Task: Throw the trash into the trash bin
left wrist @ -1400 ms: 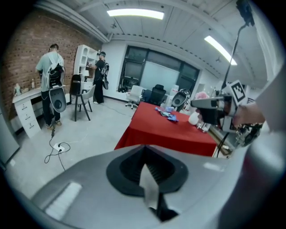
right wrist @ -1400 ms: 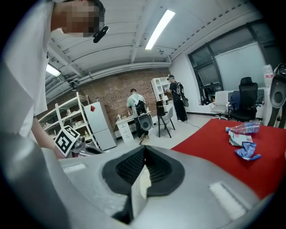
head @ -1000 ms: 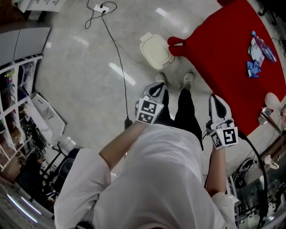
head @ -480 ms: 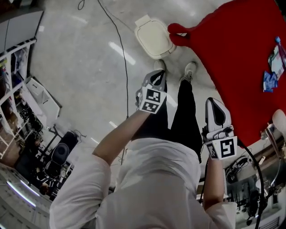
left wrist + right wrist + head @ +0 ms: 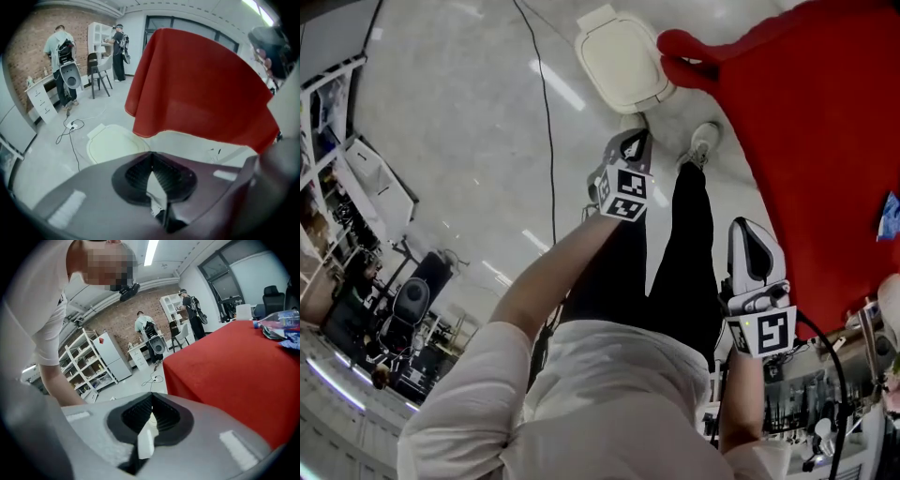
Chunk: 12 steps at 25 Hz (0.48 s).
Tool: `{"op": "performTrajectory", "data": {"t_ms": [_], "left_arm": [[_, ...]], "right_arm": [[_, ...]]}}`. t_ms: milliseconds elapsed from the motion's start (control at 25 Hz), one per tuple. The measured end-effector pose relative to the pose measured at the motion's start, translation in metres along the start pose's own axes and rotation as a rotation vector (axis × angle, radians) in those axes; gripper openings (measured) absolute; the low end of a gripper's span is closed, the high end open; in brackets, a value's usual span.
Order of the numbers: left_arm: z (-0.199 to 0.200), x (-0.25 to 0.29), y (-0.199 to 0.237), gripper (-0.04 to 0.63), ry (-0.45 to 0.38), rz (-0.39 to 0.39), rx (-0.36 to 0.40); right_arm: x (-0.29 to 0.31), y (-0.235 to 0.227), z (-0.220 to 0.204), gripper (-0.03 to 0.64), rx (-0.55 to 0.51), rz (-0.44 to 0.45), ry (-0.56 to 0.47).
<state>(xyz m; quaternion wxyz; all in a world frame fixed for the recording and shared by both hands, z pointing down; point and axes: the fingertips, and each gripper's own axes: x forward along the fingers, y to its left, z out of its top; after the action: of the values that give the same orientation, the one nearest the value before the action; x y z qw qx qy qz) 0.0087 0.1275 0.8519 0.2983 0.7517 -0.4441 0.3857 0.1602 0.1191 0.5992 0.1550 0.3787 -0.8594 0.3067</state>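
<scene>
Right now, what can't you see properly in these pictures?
- Inside the bin: it is closed in the head view and the left gripper view.
- Trash on the red cloth: the head view's right edge cuts it off; only a blue scrap shows.
- Bottle: it sits at the right gripper view's edge, too small to read.
- Under the red cloth: hidden in every view.

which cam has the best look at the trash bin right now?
Head view: the trash bin is seen from above, its whole cream lid visible and down, beside the red cloth. Left gripper view shows it at a low angle, with its near edge hidden. Right gripper view doesn't show it.
</scene>
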Motion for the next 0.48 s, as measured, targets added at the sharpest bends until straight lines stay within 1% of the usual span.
{"op": "performTrajectory", "data": {"t_ms": [160, 240, 480], "left_arm": [[-0.024, 0.036, 0.003, 0.003, 0.019, 0.017, 0.015], [-0.028, 0.053, 0.007, 0.003, 0.026, 0.031, 0.02], [-0.037, 0.086, 0.016, 0.003, 0.054, 0.071, 0.016]], "right_arm": [[0.013, -0.008, -0.026, 0.0, 0.017, 0.014, -0.004], [0.024, -0.013, -0.033, 0.0, 0.014, 0.027, 0.004], [0.048, -0.021, -0.04, 0.0, 0.011, 0.062, 0.023]]}}
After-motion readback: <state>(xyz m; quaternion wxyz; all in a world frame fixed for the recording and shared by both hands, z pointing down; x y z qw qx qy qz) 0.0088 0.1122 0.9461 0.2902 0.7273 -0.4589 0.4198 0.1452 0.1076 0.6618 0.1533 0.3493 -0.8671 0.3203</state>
